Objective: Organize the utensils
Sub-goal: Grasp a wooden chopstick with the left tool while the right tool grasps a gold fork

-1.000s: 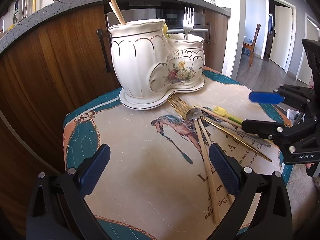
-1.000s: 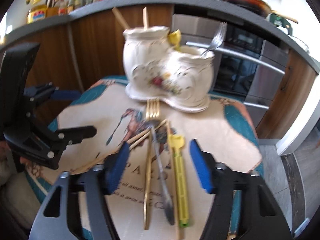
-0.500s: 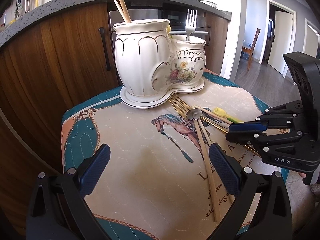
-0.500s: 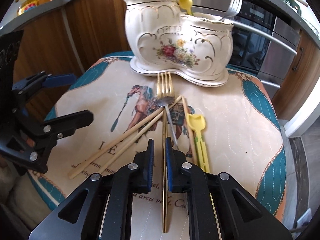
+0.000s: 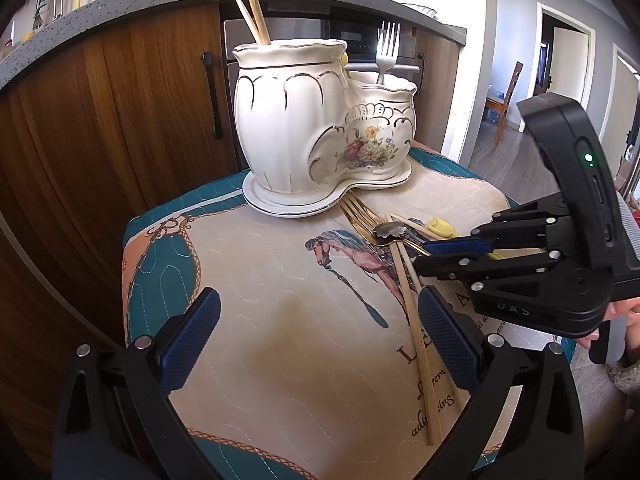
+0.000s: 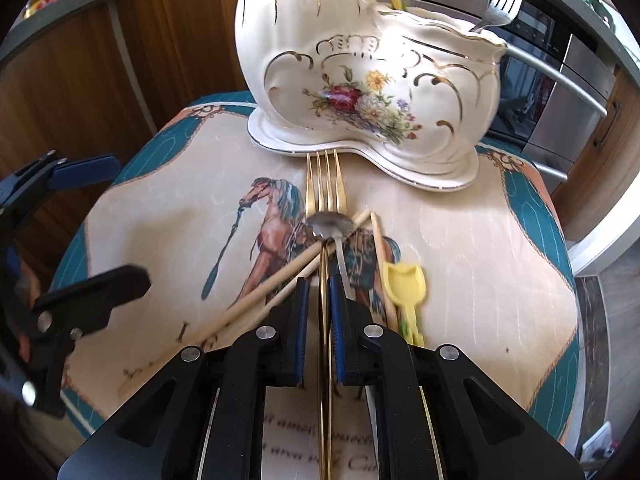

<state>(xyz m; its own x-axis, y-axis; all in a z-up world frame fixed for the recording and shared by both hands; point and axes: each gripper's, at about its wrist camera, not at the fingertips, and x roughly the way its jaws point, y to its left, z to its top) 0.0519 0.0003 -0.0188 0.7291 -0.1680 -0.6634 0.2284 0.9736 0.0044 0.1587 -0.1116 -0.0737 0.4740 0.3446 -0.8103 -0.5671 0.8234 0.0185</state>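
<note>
We are closing the right gripper on the gold fork lying on the mat before the holder, left gripper idling wide open and empty; next, we judge, lift clear of the chopsticks overlapping it.

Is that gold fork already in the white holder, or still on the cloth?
Still out: the gold fork lies on the cloth, right gripper pinching its handle.

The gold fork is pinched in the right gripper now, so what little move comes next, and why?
Probably lift it straight up a little. The right gripper is shut on the gold fork, whose tines lie under a small spoon and beside crossed chopsticks. A gentle lift should free it before carrying it to the ceramic holder.
</note>
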